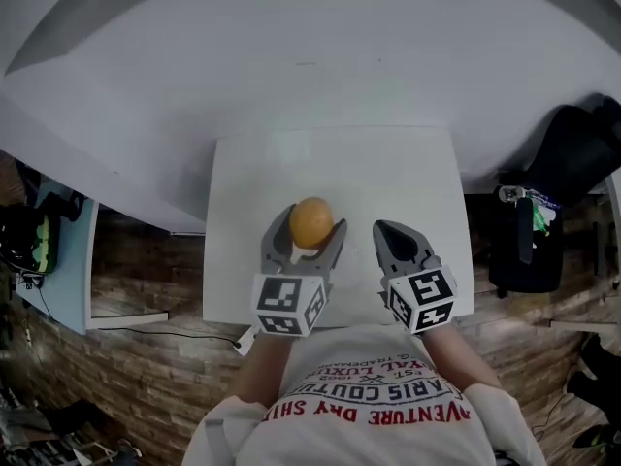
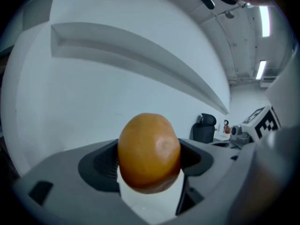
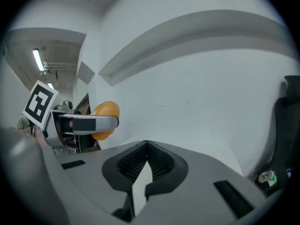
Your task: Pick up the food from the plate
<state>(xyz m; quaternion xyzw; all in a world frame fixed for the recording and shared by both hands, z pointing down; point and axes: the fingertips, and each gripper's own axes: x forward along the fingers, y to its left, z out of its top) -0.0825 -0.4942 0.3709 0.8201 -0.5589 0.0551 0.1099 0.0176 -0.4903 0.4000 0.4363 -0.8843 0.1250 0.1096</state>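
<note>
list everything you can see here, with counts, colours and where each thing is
orange food: one, orange, round, between the left jaws, above the table
table: one, white, centre, against the wall
wall: one, white, behind the table
floor: brown, wood-look, either side of the table
black bag or chair: one, black, right of the table; cannot tell which
shirt: one, white with red print, bottom centre
left hand-held gripper: one, grey, clamped on the food
right hand-held gripper: one, grey, jaws together, empty
</note>
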